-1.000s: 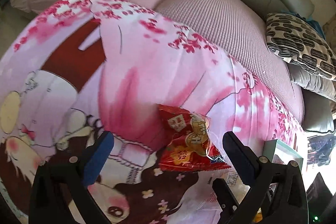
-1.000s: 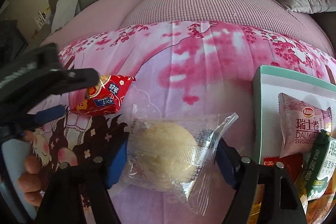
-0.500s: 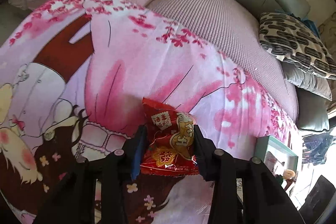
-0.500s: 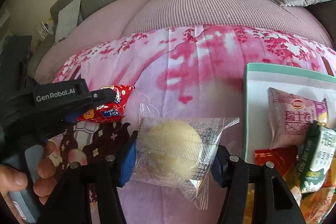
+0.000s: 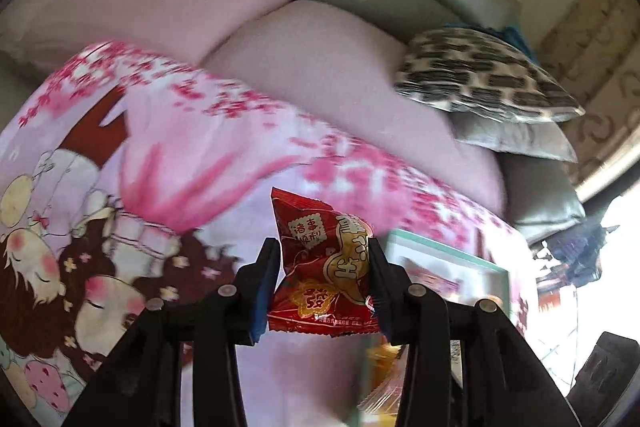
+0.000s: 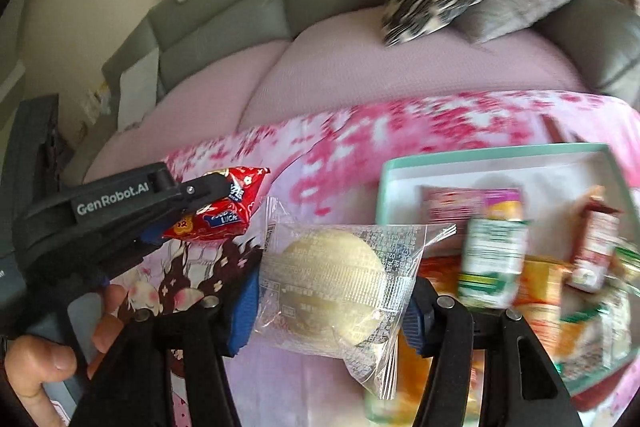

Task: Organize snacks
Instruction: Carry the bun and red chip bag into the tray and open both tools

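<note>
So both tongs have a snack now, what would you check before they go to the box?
1. Left tongs shut on the red packet: ok.
2. Right tongs shut on the clear-wrapped cake: ok.
3. Both snacks lifted off the blanket: ok, as far as the views show.
4. Box open: ok.
5. Room left in the box: cannot tell; several snacks already lie in it and the view is blurred.
6. Tongs clear of each other: ok; the left tongs sit apart at the left of the right view.
</note>
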Tool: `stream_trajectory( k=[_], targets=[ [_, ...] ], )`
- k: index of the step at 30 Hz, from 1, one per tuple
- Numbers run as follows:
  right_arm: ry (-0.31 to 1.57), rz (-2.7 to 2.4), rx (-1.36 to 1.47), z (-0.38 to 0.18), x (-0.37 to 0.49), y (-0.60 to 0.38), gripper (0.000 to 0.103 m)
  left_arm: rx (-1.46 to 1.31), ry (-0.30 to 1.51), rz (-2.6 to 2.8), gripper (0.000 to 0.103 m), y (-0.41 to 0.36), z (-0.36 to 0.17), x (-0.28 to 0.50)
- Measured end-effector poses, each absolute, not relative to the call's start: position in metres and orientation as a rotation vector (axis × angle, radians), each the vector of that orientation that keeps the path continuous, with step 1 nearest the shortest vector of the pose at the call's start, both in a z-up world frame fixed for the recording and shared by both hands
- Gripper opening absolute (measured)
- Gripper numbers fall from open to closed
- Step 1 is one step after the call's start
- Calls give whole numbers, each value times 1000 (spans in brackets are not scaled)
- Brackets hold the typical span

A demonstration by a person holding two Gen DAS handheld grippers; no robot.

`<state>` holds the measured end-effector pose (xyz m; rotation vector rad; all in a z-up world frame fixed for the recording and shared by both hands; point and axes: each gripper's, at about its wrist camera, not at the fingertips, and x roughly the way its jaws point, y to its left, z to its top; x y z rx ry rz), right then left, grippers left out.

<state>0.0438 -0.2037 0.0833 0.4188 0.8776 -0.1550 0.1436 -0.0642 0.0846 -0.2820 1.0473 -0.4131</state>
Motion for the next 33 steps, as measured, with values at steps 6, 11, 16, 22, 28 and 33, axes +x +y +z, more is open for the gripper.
stream_trajectory(
  k=[6, 11, 16, 22, 28, 33],
  targets=[
    [862, -331, 464, 94, -2, -257, 62, -194, 1043, -532, 44, -126, 97, 110],
    [854, -429, 502, 91, -30, -299, 62, -123, 1053, -578, 44, -168, 96, 86],
    [883, -511, 485, 81, -41, -325, 63, -58, 1082, -579, 44, -198, 82, 73],
    [950, -538, 516, 61, -44, -344, 63, 5, 1116, -555, 44, -219, 64, 66],
    [971, -516, 546, 53, -47, -349, 64, 46, 1126, -523, 45, -229, 54, 64],
    [980, -505, 549, 51, -46, -350, 65, 47, 1142, -502, 46, -229, 49, 62]
  ],
)
